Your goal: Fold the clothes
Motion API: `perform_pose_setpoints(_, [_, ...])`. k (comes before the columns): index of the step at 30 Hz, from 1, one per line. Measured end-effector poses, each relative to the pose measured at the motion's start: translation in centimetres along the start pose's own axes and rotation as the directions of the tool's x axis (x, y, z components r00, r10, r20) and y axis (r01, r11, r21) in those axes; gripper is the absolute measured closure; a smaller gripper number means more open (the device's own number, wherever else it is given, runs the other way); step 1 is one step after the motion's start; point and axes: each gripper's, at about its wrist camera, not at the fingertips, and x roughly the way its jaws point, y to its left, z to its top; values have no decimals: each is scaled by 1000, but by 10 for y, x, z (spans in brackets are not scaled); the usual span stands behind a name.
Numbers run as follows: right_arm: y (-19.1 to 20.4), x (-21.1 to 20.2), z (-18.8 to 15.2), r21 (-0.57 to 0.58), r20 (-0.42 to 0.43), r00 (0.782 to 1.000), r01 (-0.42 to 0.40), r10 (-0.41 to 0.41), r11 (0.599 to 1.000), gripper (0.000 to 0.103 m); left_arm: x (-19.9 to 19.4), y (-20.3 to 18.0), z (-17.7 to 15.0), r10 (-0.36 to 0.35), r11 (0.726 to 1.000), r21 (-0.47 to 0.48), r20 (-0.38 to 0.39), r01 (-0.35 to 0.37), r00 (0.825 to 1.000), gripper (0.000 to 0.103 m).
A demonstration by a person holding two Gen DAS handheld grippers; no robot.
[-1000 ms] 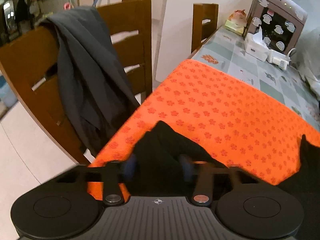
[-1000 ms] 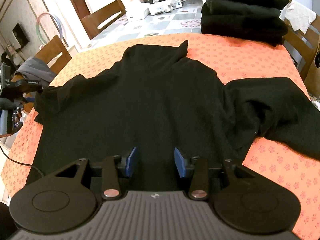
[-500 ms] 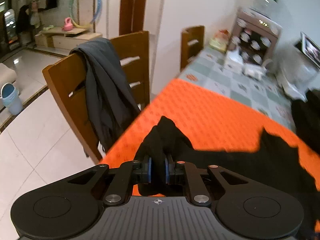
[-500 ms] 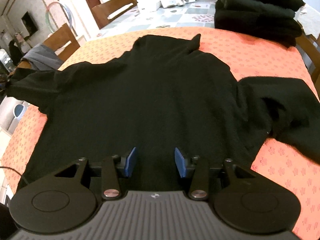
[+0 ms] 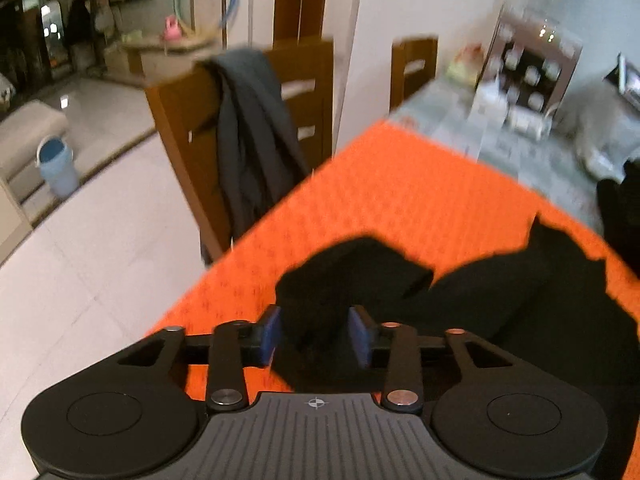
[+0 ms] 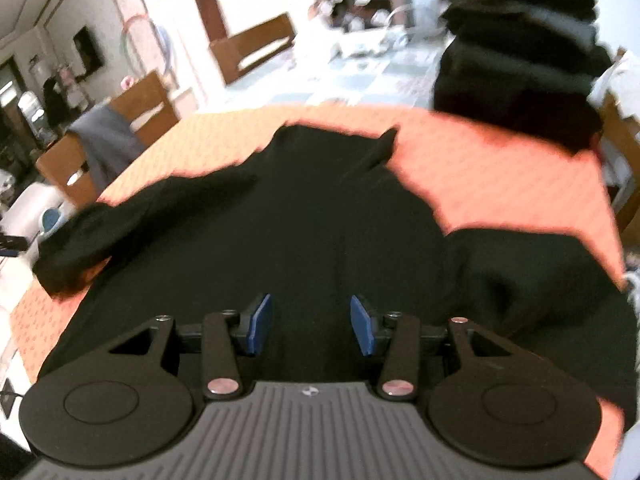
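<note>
A black top (image 6: 320, 216) lies spread flat on the orange cloth (image 6: 500, 176) that covers the near end of the surface, its body in the middle, collar at the far side, 1 sleeve (image 6: 84, 240) stretched out to the left edge and the other bunched in soft folds at the right. In the left wrist view the left claw (image 5: 315, 334) has just been opening: its blue pads (image 5: 269, 334) stand apart, with the dark sleeve end (image 5: 352, 276) lying slack on the cloth between and beyond them, not pinched. The cloth's left edge (image 5: 256, 240) runs straight, and past it the pale tiled floor (image 5: 80, 248) is open. A wooden chair (image 5: 180, 128) with a grey garment (image 5: 248, 132) draped over its back stands just beside that edge. The right claw (image 6: 311, 325) is spread over the near hem, gripping nothing. Bare orange cloth with a small flower print shows on the far right, up to a tall stack (image 6: 520, 52) of folded dark clothes. Both views are blurred.
</note>
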Motion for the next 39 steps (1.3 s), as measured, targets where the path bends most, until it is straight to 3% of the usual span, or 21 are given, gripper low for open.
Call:
perform_pose_setpoints(5, [-45, -8, 25, -37, 16, 995, 100, -100, 994, 53, 4, -15, 16, -72, 997, 21, 26, 71, 997, 54])
perform_pose_setpoints(9, [-87, -5, 30, -106, -32, 992, 114, -118, 988, 31, 15, -39, 19, -125, 991, 45, 11, 125, 992, 50])
perform_pose_setpoints(16, [-126, 6, 7, -263, -141, 985, 56, -96, 963, 13, 28, -83, 17, -240, 966, 90, -34, 242, 970, 50])
perform_pose_setpoints(18, [-132, 9, -2, -301, -165, 982, 36, -89, 953, 12, 33, -97, 15, -288, 950, 113, -56, 292, 956, 49])
perform_pose_setpoints(21, [-137, 22, -18, -364, -225, 967, 32, -121, 931, 12, 52, -125, 14, -414, 887, 174, -116, 428, 903, 44])
perform_pose_setpoints(24, [-140, 29, -21, -373, -227, 964, 45, -139, 927, 9, 76, -163, 14, -457, 832, 263, -171, 488, 873, 44])
perform_pose_setpoints(26, [-144, 29, -20, -345, -232, 966, 31, -117, 938, 13, 93, -187, 13, -481, 803, 287, -206, 522, 852, 45])
perform_pose_setpoints(29, [-147, 25, -20, -307, -225, 971, 3, -76, 952, 29, 118, -213, 10, -505, 776, 287, -251, 562, 826, 45])
perform_pose_setpoints(31, [-151, 19, -20, -276, -196, 976, 39, -96, 960, 74, 136, -228, 7, -497, 769, 295, -283, 567, 820, 45])
perform_pose_setpoints(32, [-157, 15, -18, -236, -189, 976, 60, -106, 970, 88, 144, -232, 5, -488, 768, 300, -298, 566, 821, 45])
perform_pose_setpoints(33, [-164, 10, -16, -191, -182, 977, 73, -109, 979, 94, 153, -235, 3, -476, 771, 303, -311, 561, 823, 45])
perform_pose_setpoints(35, [-172, -2, -15, -122, -150, 979, 122, -140, 985, 94, 166, -234, 1, -445, 784, 305, -330, 540, 832, 46])
perform_pose_setpoints(39, [-170, -30, -19, -58, -105, 968, 222, -227, 973, 95, 174, -226, 4, -480, 776, 280, -319, 565, 817, 48])
